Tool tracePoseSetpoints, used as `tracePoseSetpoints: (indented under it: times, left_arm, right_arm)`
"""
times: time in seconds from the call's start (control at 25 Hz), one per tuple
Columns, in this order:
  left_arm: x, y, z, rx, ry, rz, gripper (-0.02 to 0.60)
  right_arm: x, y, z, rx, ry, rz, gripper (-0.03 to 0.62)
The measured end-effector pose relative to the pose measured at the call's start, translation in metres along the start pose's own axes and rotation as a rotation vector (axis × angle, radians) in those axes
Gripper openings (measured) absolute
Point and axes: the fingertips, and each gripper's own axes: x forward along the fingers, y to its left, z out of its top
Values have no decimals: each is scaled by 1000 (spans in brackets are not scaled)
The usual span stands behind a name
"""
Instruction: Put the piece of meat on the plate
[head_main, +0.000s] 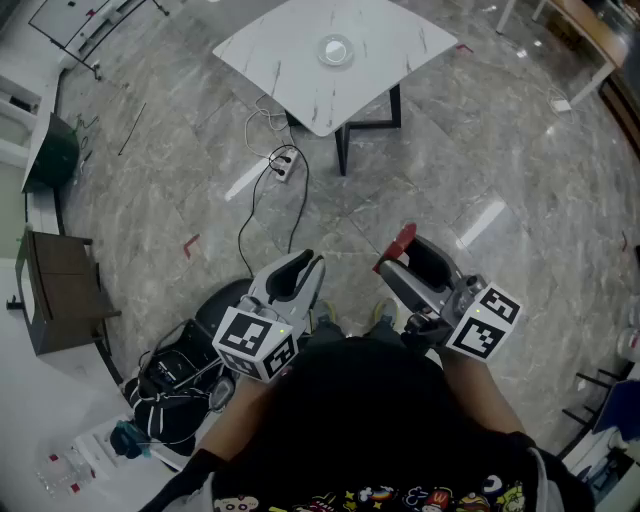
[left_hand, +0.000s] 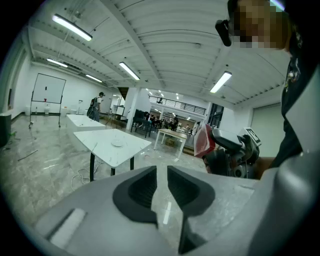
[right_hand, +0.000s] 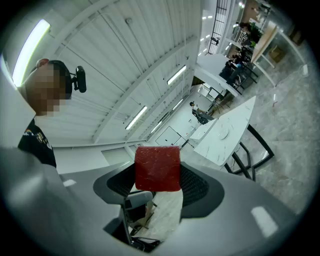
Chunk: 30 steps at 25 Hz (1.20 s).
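Plainly, the meat could slip. The right gripper clamps it out at the jaw tips, part of the block standing clear, and the plate lies well apart at 12 o'clock on the table. A jolt on the way might drop it. It looks like a red, square-cut, flat-faced slab. The left gripper, at 9 o'clock of the right, is empty, jaws narrowly apart.
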Motion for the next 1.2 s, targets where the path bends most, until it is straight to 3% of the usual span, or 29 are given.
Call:
tracePoseSetpoints:
  times: [0.32,0.6,0.8,1.2]
  left_arm:
    - [-56,42,14,60,-23,-103,67]
    - [-81,78,-8,29,22,-143,61]
    - [-81,74,-17,29,36,-172,60]
    - [-61,48,-23,23,55,-131,60]
  right_arm:
    - [47,46,-40,-38,-57,-96,301]
    - [69,46,-90,-69,-7,-227,301]
    - [70,51,-92,-75,-17,-240,301]
    - [46,31,-82,-62,15,-212,301]
